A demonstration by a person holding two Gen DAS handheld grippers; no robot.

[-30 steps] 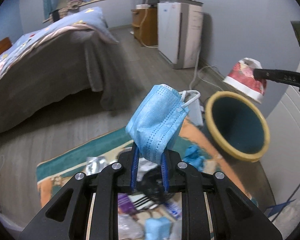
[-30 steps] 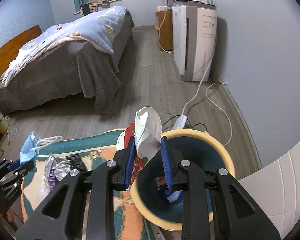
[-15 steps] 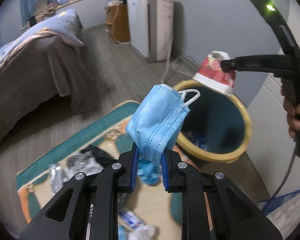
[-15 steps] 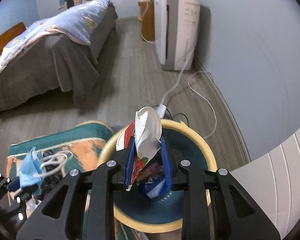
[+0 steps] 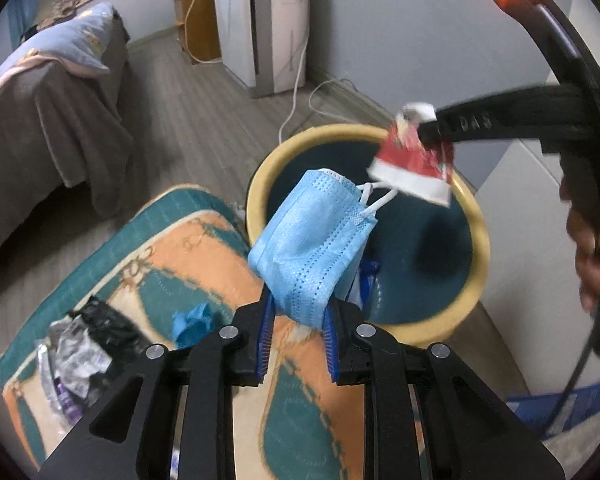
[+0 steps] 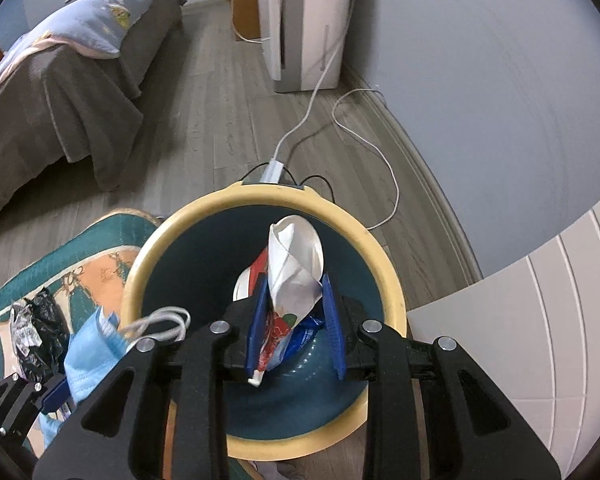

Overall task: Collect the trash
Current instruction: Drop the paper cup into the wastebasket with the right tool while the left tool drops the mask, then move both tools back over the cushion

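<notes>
Grey walls, wood floor, bed

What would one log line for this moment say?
left gripper: opening, mask between jaws | right gripper: opening, cup over bin | rug: trash left

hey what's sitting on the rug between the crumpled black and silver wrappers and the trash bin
A crumpled blue glove lies on the rug, between the wrappers and the trash bin. The left wrist view shows it.

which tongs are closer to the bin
Right. The right tongs sit over the bin mouth with a crumpled cup between the opening jaws. The left tongs, mask between them, are over the rug beside the rim.
</notes>
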